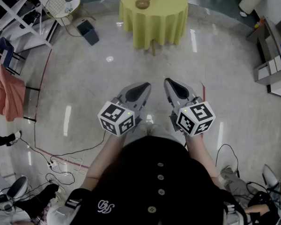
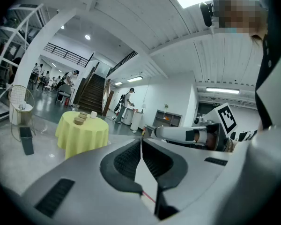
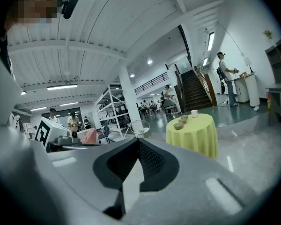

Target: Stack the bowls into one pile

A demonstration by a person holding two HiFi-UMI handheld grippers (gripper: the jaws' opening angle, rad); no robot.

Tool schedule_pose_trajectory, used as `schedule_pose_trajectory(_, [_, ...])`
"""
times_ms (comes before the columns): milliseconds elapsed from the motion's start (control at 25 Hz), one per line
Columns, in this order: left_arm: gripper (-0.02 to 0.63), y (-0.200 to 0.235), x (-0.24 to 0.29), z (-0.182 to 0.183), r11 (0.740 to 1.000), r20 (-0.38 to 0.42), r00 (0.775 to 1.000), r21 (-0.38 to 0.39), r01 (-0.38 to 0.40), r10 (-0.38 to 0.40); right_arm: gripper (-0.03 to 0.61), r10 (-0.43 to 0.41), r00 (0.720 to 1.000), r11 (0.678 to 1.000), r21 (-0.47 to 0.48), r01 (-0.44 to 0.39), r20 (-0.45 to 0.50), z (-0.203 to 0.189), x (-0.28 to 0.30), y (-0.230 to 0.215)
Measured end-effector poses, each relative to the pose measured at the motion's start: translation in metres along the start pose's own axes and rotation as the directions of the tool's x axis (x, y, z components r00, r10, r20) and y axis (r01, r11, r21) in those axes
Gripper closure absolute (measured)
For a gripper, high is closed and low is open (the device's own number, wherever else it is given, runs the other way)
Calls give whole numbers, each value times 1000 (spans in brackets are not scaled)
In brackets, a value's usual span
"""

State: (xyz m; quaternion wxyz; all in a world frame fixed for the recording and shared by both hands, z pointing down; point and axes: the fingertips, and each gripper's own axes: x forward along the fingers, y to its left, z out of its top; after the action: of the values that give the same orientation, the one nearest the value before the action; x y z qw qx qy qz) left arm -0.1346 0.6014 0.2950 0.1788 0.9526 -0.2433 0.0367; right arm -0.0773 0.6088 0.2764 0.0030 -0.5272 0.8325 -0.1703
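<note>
Three brown bowls (image 1: 142, 3) sit apart in a row on a round table with a yellow-green cloth (image 1: 154, 20), far ahead across the floor. In the left gripper view the bowls (image 2: 79, 121) are small on the table (image 2: 82, 132); the right gripper view shows them (image 3: 179, 125) beside a white cup (image 3: 194, 113). My left gripper (image 1: 144, 85) and right gripper (image 1: 168, 81) are held side by side near my body, well short of the table. Both are shut with nothing between the jaws, as seen at the left gripper (image 2: 141, 141) and right gripper (image 3: 138, 140).
A black bin (image 1: 88, 32) and a wire chair (image 1: 63, 4) stand left of the table. White racks (image 1: 14, 13) and a pink cloth (image 1: 7, 90) are at the far left, with cables (image 1: 61, 158) on the floor. A shelf unit (image 1: 271, 64) stands at right. People are in the background.
</note>
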Motion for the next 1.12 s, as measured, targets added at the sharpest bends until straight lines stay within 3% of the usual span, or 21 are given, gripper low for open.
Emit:
schedule_pose_trajectory(440, [594,-5,6,3,1000,17,1000,-18,11,-11,575,-2,1000,1000,-30,2,0,-1,1,1])
schedule_pose_trajectory(720, [594,-5,11,3,1000,23,1000,-29,9,-8,574,-16,1000,1000,3,16,19,0,2,-10])
schedule_pose_trajectory(1120, [594,-19,32,-16,998,20,1000,-56,-1,2,574,9,999,1000,20,-8,-52,-20,-2,-22])
